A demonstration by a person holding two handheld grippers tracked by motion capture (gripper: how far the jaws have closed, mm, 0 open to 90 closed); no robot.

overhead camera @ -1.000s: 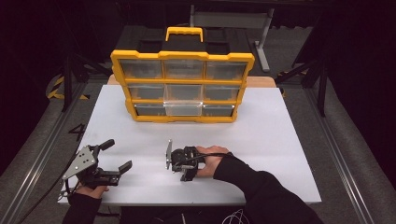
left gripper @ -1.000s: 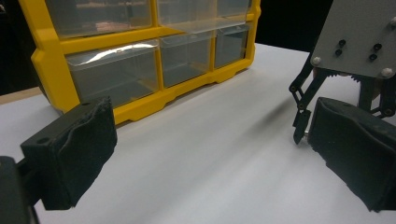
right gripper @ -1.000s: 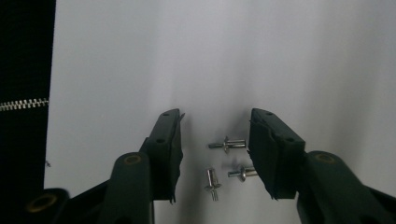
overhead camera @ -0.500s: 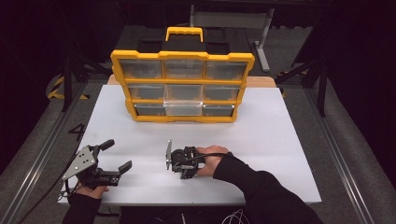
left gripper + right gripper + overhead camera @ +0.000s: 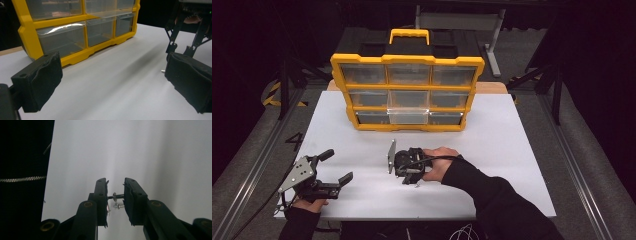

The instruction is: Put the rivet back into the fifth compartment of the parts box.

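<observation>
**Now a screw sat clamped in the right claw**

Meanwhile the right gripper (image 5: pixel 115 195) had just been closing and pinched a small screw (image 5: pixel 115 195) crosswise between its pads, above another screw (image 5: pixel 118 206) on the white table (image 5: pixel 512 150). The left gripper (image 5: pixel 336 167) had kept still, jaws apart and empty. The yellow organizer (image 5: pixel 408 92) stood at the table's far side; its clear drawers (image 5: pixel 63 37) looked empty.

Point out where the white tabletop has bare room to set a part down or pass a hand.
The white tabletop is bare right of the right gripper out to its right edge, and in the strip between the yellow drawer organizer and both grippers. A narrower patch lies between the left gripper and the right one. It is crowded under the right gripper, which pinches a small screw above another screw.
</observation>
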